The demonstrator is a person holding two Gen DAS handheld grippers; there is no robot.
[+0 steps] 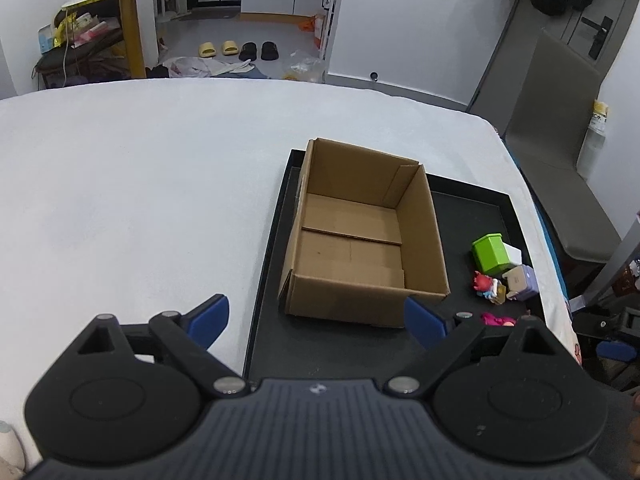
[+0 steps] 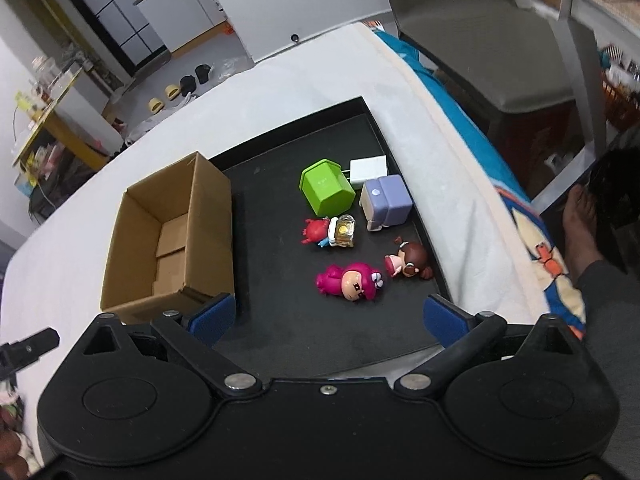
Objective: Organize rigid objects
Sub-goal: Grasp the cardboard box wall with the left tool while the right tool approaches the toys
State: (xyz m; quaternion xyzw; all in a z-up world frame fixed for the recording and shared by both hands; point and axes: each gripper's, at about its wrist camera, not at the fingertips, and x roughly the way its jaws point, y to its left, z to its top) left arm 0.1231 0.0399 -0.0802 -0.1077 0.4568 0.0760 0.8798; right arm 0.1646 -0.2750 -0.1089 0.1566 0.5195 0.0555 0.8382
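On the black tray we judge nothing sorted yet: the brown cardboard box lies empty at left, small plastic toys lie loose at right, and both our left tool and right tool gape wide, holding nothing.

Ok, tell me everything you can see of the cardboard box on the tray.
The cardboard box is plain brown corrugated card, rectangular, open at the top and empty; the seams of its folded bottom flaps show inside. One inner flap stands up against a far corner. It sits upright on the left part of the black tray, apart from the toys to its right. Neither tool touches it: the left tool hangs open in front of its near wall.
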